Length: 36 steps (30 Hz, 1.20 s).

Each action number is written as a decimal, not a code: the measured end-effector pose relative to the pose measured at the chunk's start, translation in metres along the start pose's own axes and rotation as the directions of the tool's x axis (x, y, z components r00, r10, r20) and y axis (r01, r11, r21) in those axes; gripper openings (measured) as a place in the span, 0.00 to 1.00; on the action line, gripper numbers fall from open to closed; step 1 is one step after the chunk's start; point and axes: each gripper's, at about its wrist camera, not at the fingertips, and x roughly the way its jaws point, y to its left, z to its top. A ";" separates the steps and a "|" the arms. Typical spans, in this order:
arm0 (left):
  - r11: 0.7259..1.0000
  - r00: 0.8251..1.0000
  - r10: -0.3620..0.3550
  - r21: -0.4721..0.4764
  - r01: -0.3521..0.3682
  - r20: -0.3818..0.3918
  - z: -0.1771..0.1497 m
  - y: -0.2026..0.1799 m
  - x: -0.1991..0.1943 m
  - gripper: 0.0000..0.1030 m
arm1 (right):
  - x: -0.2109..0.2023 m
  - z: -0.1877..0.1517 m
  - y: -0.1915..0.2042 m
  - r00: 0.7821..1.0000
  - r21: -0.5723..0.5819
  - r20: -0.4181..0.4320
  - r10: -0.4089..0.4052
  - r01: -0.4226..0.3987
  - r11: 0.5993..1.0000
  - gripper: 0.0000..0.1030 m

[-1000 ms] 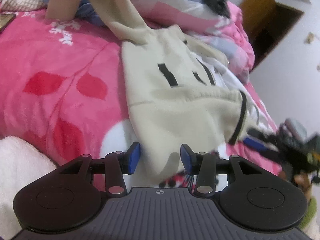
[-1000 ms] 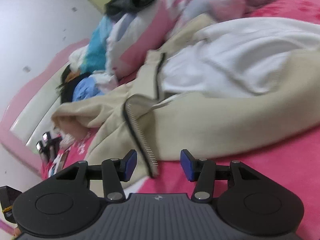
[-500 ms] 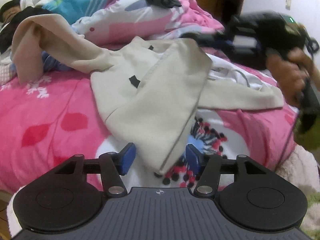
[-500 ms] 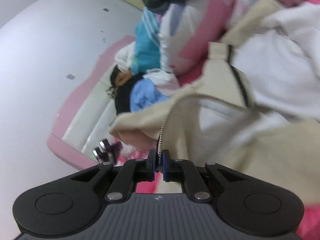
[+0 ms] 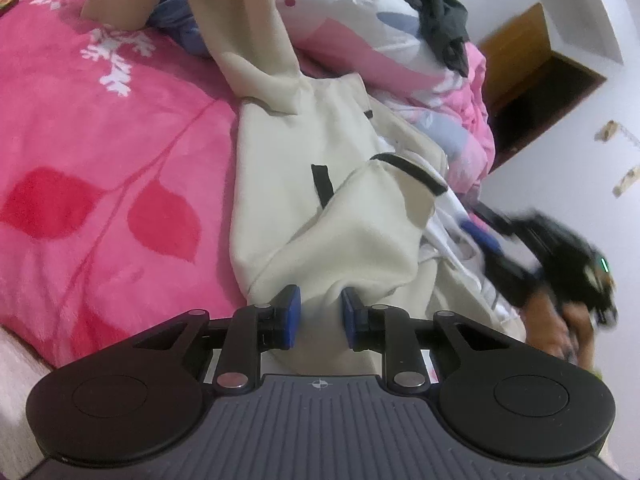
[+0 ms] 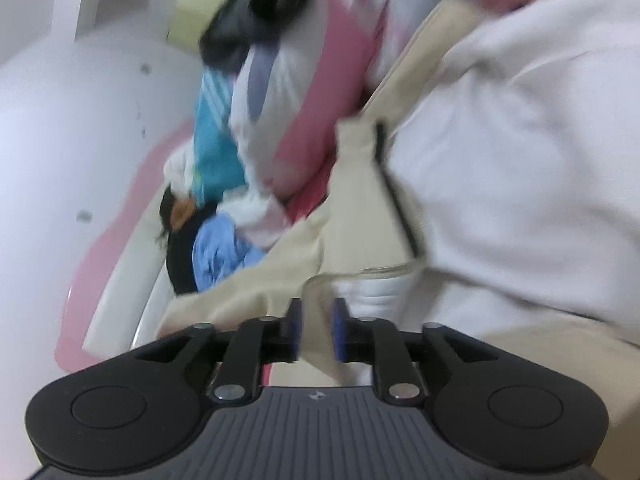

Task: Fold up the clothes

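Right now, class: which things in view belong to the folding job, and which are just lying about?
In the job:
cream jacket
left tool
right tool

Lying about:
black garment
floral quilt
light blue garment
pink blanket

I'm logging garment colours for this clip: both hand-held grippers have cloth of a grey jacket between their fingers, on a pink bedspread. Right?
Not grey: the jacket is cream with black trim, as the left wrist view shows. The rest stands: left hand-held gripper and right hand-held gripper both have its cloth between their fingers, over the pink bedspread.

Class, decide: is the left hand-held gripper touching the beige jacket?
Touching. The left wrist view shows the left hand-held gripper with beige jacket fabric bunched between both blue pads.
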 end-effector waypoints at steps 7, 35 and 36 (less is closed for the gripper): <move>1.000 1.000 -0.008 -0.018 0.008 -0.007 0.000 0.004 0.001 0.22 | -0.074 -0.042 -0.043 0.977 0.118 0.029 -0.210 0.206 0.971 0.42; 0.990 0.998 0.068 -0.122 -0.068 -0.003 -0.048 -0.012 -0.014 0.16 | -0.145 -0.064 -0.088 0.948 0.322 0.319 0.013 -0.122 0.939 0.06; 0.990 0.998 0.068 -0.124 -0.067 0.004 -0.047 -0.010 -0.016 0.14 | -0.157 -0.064 -0.086 0.943 0.313 0.331 0.041 -0.151 0.938 0.06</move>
